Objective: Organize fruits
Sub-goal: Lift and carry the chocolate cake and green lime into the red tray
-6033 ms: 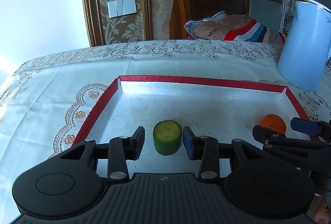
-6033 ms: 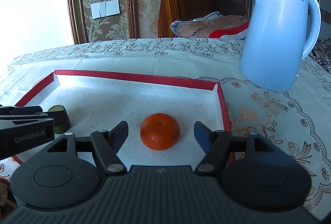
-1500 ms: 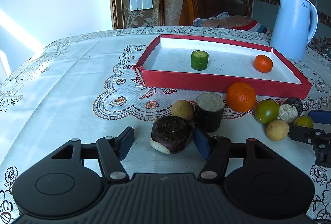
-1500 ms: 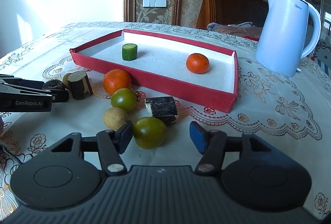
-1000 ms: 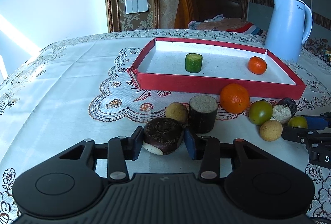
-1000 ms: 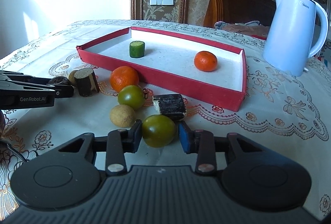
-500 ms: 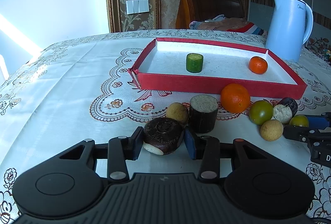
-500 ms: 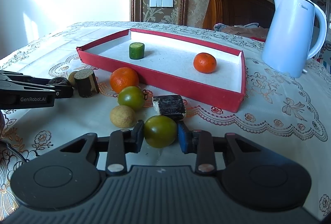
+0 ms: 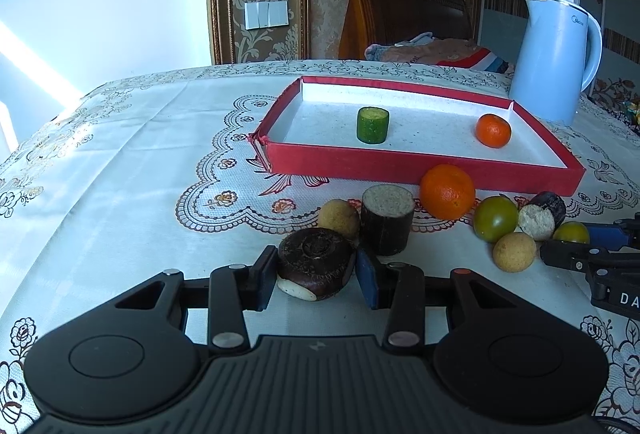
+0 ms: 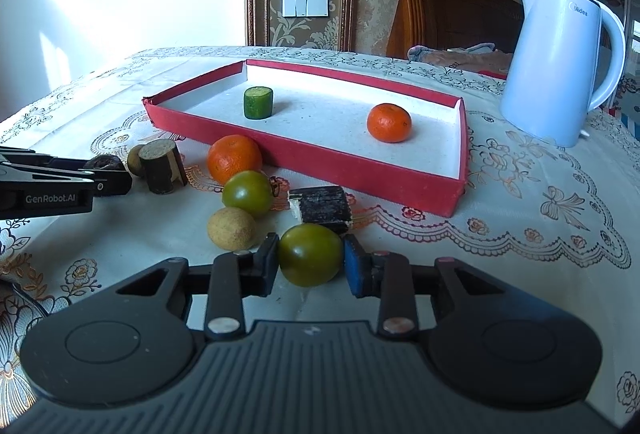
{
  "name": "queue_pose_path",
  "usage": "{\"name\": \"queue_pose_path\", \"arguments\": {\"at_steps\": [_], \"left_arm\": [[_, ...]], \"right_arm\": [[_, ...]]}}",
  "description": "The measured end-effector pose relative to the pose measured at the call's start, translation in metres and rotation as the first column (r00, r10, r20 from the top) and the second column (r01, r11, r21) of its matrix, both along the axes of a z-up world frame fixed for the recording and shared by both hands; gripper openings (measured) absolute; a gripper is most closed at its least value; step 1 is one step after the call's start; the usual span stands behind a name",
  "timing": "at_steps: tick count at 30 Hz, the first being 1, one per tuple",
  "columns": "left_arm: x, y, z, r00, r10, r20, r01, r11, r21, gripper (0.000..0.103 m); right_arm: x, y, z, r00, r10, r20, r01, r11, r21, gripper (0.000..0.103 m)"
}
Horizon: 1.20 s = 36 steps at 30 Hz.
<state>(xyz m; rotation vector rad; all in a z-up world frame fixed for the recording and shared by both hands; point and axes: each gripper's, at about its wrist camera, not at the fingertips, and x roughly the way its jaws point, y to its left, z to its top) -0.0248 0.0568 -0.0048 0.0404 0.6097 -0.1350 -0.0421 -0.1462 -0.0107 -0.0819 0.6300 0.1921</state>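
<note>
Red tray sits on the patterned tablecloth and holds two items: a green cucumber piece at its 10 o'clock and a small orange at 3 o'clock, well apart. A pale blue kettle stands beyond the tray's right corner. Loose fruit lies before the near wall: a larger orange, green tomato, yellow round fruit, dark cut pieces. Left gripper is clamped on a dark water chestnut. Right gripper is clamped on a second green tomato, just beside a dark block.

Lace-patterned tablecloth under red tray, loose fruit, blue kettle.
</note>
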Motion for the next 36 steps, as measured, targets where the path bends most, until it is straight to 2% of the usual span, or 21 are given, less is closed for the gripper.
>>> {"name": "queue_pose_path", "arguments": {"at_steps": [5, 11, 22, 26, 30, 36], "left_arm": [[-0.008, -0.007, 0.011, 0.999, -0.027, 0.026, 0.027, 1.0, -0.009, 0.041], [-0.006, -0.013, 0.021, 0.999, -0.051, 0.016, 0.051, 0.998, -0.041, 0.041], [0.01, -0.04, 0.033, 0.996, -0.082, 0.047, 0.082, 0.997, -0.013, 0.041], [0.024, -0.047, 0.036, 0.995, -0.08, 0.059, 0.082, 0.996, -0.035, 0.041], [0.044, -0.057, 0.041, 0.995, -0.069, 0.071, 0.071, 0.997, -0.019, 0.041], [0.076, -0.068, 0.04, 0.997, -0.056, 0.054, 0.057, 0.998, -0.019, 0.041]], "right_arm": [[-0.002, 0.0, 0.002, 1.0, -0.001, 0.005, 0.001, 1.0, 0.009, 0.031], [-0.002, -0.002, 0.004, 1.0, -0.006, 0.001, 0.006, 1.0, 0.018, 0.031], [0.001, -0.01, 0.027, 0.998, -0.028, 0.057, 0.028, 1.0, 0.008, 0.031], [0.014, -0.016, 0.037, 0.995, -0.063, 0.081, 0.062, 0.998, 0.015, 0.031], [0.036, -0.021, 0.043, 0.99, -0.106, 0.096, 0.103, 0.994, 0.031, 0.032], [0.076, -0.022, 0.038, 0.985, -0.16, 0.063, 0.157, 0.987, 0.044, 0.031]]}}
